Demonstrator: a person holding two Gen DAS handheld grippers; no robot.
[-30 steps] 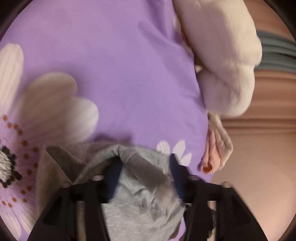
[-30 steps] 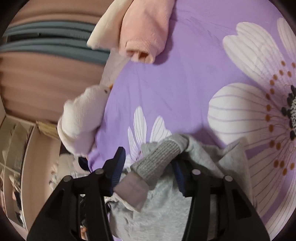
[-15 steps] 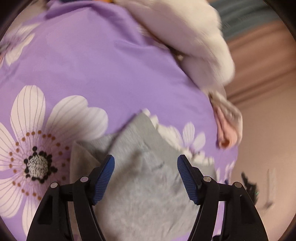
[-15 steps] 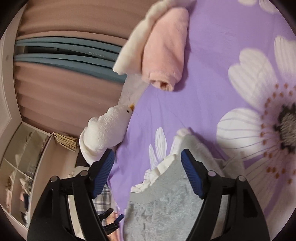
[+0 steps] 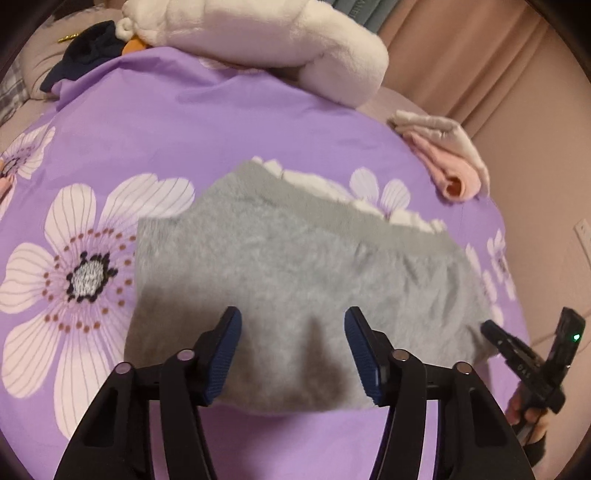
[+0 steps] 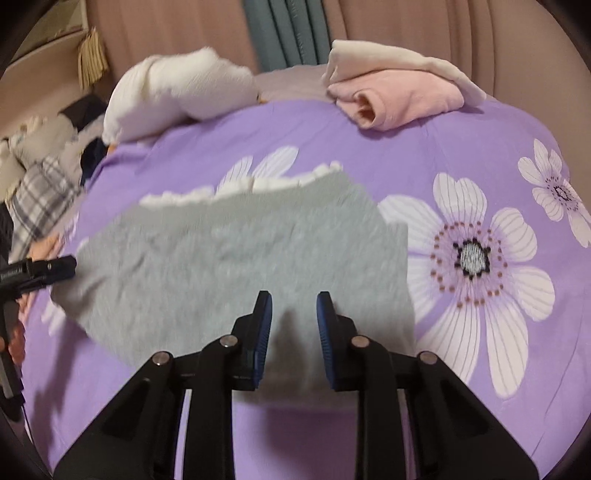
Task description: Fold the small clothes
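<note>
Garment, grey (image 5: 295, 258): small knit top, lying flat and partly folded on the bed, a white frilled hem (image 5: 369, 201) peeking out along its 12 o'clock edge in both wrist views. Fleecy nap, ribbed band near the frill, soft creases toward 3 o'clock in the left view. Judged light, limp and non-slippery; it is likely drooping wherever unsupported, so corners or the doubled near edge at 6 o'clock are looking like the best places to pinch, both layers together.

Left claw (image 5: 293, 356): hovering over the garment's near edge, jaws about half apart and closing, gripping nothing; cloth is showing in the gap beyond the blue ribbed pads (image 5: 225, 354), which are not pressing on it.

Right claw (image 6: 293, 338): also above the near edge, jaws narrowing to a slim gap and closing, nothing pinched between them. Its tip is appearing at 4 o'clock in the left view, beside the garment's corner; whether touching, unclear.

Bedspread (image 5: 184, 122): smooth purple cotton, printed with large white flowers, carrying everything.

Folded pile, pink and cream (image 6: 399, 88): soft knits, lying near the bed's far edge at 1 o'clock in the right view, well apart from the grey piece.

Plush toy, white (image 5: 266, 37): bulky, fluffy, resting at 12 o'clock in the left view.

Curtains (image 6: 406, 22): pleated, pinkish, with a teal panel, behind the bed.
</note>
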